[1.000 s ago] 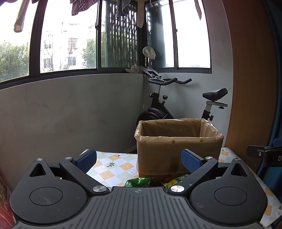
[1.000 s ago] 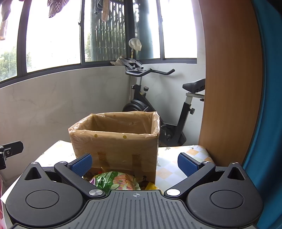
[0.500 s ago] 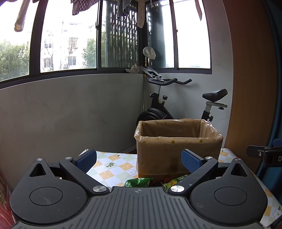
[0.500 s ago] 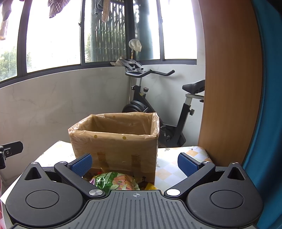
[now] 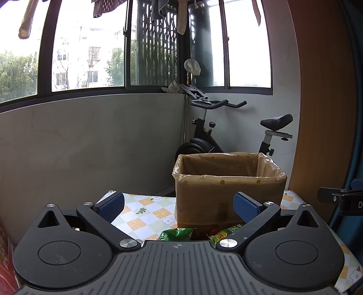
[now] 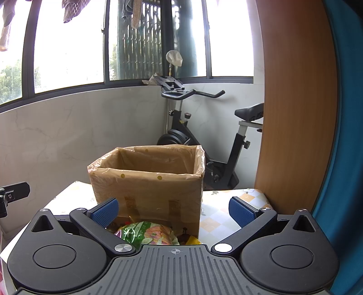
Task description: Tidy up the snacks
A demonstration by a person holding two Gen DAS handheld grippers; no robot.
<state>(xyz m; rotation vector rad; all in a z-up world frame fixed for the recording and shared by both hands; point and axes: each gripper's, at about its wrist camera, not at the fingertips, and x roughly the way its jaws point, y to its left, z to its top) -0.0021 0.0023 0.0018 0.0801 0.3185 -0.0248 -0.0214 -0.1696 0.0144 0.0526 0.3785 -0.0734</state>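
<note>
Tablecloth | snack bags below spread jaws (empty) | box ahead

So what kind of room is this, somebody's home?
Most likely an enclosed balcony in a flat: an exercise bike stands in the corner, laundry hangs above the wide windows, and a bag-lined cardboard box sits on a checked tablecloth.

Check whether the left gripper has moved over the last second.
No. In the left wrist view the box and the exercise bike sit in the same places against the left gripper as before; its jaws stay open.
</note>
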